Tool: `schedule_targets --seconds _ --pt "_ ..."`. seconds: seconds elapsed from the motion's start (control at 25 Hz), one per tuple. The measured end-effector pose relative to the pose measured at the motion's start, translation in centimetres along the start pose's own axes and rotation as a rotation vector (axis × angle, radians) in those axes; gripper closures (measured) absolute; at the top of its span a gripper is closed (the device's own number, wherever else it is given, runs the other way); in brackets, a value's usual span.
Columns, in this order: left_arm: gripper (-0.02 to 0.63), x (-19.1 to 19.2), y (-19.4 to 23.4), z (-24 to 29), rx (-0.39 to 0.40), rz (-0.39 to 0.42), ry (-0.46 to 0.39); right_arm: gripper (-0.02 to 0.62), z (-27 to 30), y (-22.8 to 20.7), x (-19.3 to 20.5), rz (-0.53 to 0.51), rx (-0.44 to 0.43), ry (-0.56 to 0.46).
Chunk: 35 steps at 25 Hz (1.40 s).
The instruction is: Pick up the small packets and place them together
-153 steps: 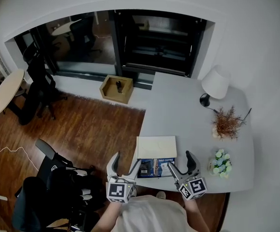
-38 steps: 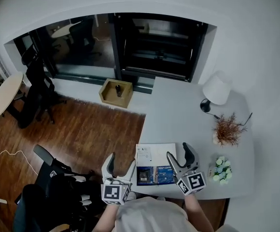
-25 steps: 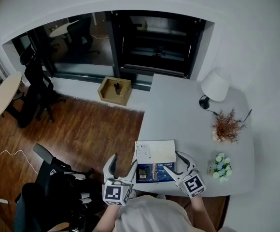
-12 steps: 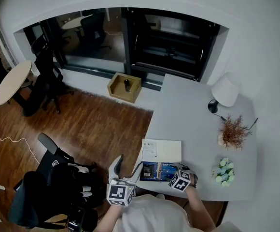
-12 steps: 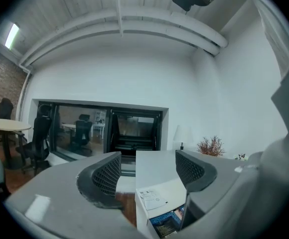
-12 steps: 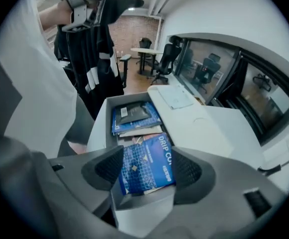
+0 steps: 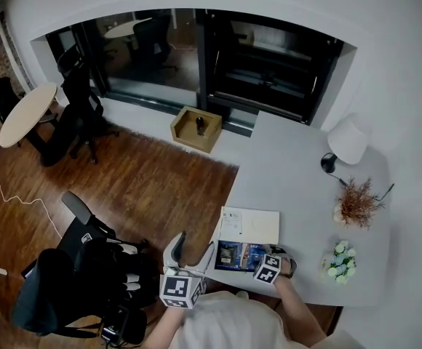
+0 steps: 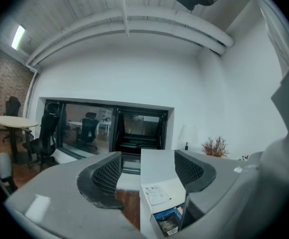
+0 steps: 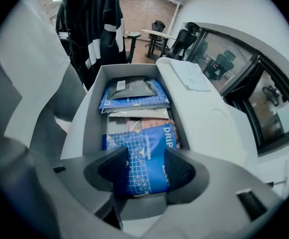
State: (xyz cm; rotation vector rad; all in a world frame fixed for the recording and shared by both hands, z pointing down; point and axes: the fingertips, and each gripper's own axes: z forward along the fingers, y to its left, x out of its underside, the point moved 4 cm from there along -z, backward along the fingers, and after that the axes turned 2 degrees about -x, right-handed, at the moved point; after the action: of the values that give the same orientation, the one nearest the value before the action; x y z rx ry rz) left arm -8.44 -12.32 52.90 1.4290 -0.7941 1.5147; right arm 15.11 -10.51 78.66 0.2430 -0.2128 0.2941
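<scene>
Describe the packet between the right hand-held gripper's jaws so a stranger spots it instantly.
At the desk's near edge sits an open box. The right hand-held gripper, whose jaws have just been closing, stands over a blue packet at the box's right end. Only it shows a white grid and DRIP lettering; the left packet is dark.

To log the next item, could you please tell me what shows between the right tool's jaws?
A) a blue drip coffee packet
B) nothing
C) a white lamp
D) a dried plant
A: the right gripper view shows the blue drip coffee packet between the jaws of the right tool, which have just been closing.
</scene>
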Motion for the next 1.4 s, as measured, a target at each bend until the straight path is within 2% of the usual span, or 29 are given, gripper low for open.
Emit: schedule_targets --seconds 0.2,0.32,0.48,0.64,0.84,1.12,1.4 --pt "0.276 0.0 0.2 0.0 -0.001 -0.013 -0.005 0.392 0.0 -0.3 0.2 -0.012 0.022 -0.01" --pt "0.281 -0.2 -0.1 0.1 0.009 -0.013 -0.01 0.453 -0.5 -0.5 0.2 0.04 0.018 -0.027" --pt "0.281 -0.3 -0.3 -0.1 0.015 -0.011 -0.013 0.493 -1.0 -0.2 0.8 0.087 -0.002 -0.042" --pt "0.281 -0.4 -0.2 -0.3 0.012 -0.009 -0.012 0.505 -3.3 -0.3 0.6 0.136 0.008 -0.114" --pt "0.284 0.0 0.2 -0.6 -0.001 -0.014 -0.007 0.551 -8.2 0.1 -0.4 0.194 0.072 -0.244" --pt "0.284 0.1 0.0 -0.5 0.001 -0.011 -0.001 0.563 -11.6 -1.3 -1.5 0.225 0.114 -0.334" --pt "0.284 -0.2 0.1 -0.6 -0.003 -0.005 -0.005 0.563 -12.1 -6.7 -2.5 0.244 0.156 -0.363"
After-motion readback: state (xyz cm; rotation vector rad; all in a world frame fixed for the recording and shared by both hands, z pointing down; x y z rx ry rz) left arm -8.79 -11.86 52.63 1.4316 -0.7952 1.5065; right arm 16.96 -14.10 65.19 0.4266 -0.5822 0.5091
